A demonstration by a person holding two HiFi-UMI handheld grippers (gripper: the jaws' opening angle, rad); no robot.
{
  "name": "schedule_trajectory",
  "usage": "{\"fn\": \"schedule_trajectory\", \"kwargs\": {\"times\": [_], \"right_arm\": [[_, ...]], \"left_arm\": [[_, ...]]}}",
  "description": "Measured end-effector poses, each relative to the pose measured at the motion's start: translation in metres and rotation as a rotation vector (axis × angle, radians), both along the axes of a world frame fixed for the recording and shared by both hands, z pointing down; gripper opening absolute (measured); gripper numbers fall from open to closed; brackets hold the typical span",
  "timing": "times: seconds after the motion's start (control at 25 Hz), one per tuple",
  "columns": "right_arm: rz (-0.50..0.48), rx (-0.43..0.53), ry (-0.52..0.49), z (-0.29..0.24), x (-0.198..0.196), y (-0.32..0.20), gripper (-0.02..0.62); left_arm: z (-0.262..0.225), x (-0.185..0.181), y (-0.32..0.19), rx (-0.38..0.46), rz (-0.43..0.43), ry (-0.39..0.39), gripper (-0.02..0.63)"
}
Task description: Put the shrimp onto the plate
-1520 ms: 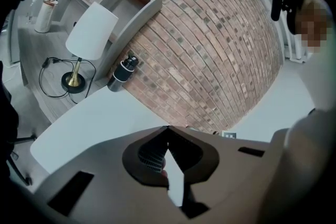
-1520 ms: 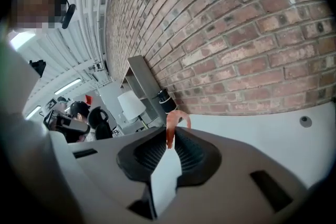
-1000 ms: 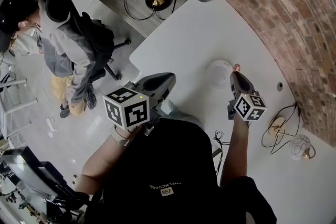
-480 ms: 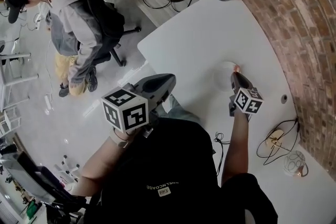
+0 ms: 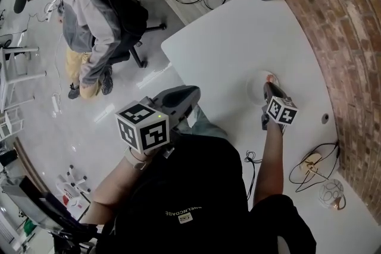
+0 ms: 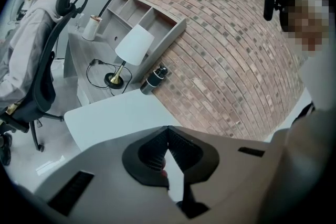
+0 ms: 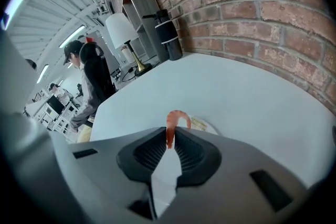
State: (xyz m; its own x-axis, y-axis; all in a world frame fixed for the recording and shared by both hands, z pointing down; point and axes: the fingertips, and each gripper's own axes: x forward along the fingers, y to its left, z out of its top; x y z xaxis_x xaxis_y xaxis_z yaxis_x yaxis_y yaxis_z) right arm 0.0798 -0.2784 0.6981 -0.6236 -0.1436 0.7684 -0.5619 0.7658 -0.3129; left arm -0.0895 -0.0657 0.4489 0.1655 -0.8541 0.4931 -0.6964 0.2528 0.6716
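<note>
1. Your head view has slid left; the right claw [image 5: 271,81] still hovers over the plate [image 5: 255,89] on the counter [image 5: 238,38], left claw [image 5: 191,92] parked clear.
2. Left gripper view: jaws pressed together, empty.
3. Right gripper view: jaws pinch the shrimp [image 7: 169,128] above the plate, ready for release.

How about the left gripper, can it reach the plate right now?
Probably not without moving closer. The left gripper hangs by the near edge of the table, while the plate sits farther across, with the right gripper holding the shrimp over it. Nothing blocks the way.
</note>
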Motion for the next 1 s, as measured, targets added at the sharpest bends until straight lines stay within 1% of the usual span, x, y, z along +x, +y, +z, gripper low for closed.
{"fn": "schedule_trajectory", "kwargs": {"times": [0.32,0.44,1.0], "right_arm": [[-0.006,-0.033,0.059,0.025,0.007,0.003,0.051],[-0.008,-0.025,0.073,0.024,0.005,0.002,0.051],[-0.003,-0.034,0.095,0.029,0.002,0.001,0.051]], "left_arm": [[0.003,-0.003,0.006,-0.012,-0.036,0.007,0.003],[0.006,-0.003,0.008,-0.017,-0.042,0.010,0.003],[0.010,-0.006,0.013,-0.028,-0.058,0.019,0.003]]}}
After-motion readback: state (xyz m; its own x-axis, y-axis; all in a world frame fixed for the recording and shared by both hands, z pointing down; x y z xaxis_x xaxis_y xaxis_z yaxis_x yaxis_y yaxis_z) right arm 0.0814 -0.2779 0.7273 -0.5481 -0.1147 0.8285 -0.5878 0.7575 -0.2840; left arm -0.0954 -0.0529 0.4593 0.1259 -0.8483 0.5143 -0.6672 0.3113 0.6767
